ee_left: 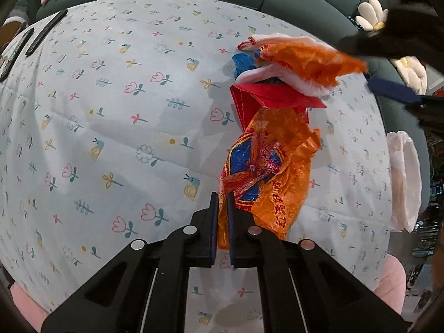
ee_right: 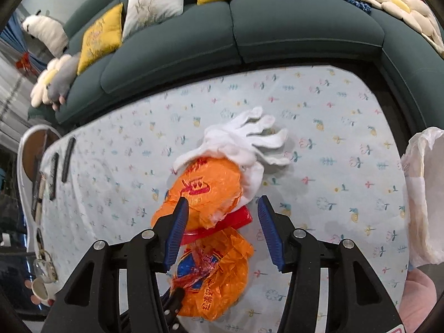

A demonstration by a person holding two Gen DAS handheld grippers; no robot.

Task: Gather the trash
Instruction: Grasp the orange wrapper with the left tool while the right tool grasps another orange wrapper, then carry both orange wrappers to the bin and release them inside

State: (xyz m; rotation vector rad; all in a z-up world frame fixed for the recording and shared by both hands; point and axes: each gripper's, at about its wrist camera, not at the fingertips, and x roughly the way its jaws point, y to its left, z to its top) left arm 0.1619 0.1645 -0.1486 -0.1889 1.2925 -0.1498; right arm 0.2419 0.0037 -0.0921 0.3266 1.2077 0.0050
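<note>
Left gripper (ee_left: 222, 202), jaws nearly together, clamped on the near edge of a crumpled orange plastic bag (ee_left: 266, 172) printed with a blue panel and red characters. Bag draped over a flowered tablecloth (ee_left: 111, 111), pointing away from the jaws toward the rest of the heap. Beyond the bag: a folded red paper packet (ee_left: 277, 97), then a second orange wrapper (ee_left: 302, 61) tucked together with a white cotton glove (ee_left: 280, 76) and a scrap of blue (ee_left: 242, 63). Right gripper (ee_left: 394, 63) at the upper right edge of the left wrist view, blurred, close to the far end of the heap.

From the right wrist view: right gripper (ee_right: 222, 211) with blue-padded jaws standing about half apart, nothing pressed between the pads. Left pad in front of the second orange wrapper (ee_right: 205, 188); red paper packet (ee_right: 222, 224) and the gap of the jaws in line; right pad over bare tablecloth (ee_right: 347, 138). White cotton glove (ee_right: 249, 141) spread with fingers fanned toward the far side, cuff overlapping the wrapper. Printed orange plastic bag (ee_right: 216, 274) nearest the camera, with the tip of the left gripper (ee_right: 177, 294) at its lower left edge.

White plastic bag (ee_right: 421, 194) at the right edge of the table. Dark green sofa (ee_right: 277, 27) with yellow cushions (ee_right: 100, 36) behind. Two dark remote controls (ee_right: 61, 166) at the left end of the table.
</note>
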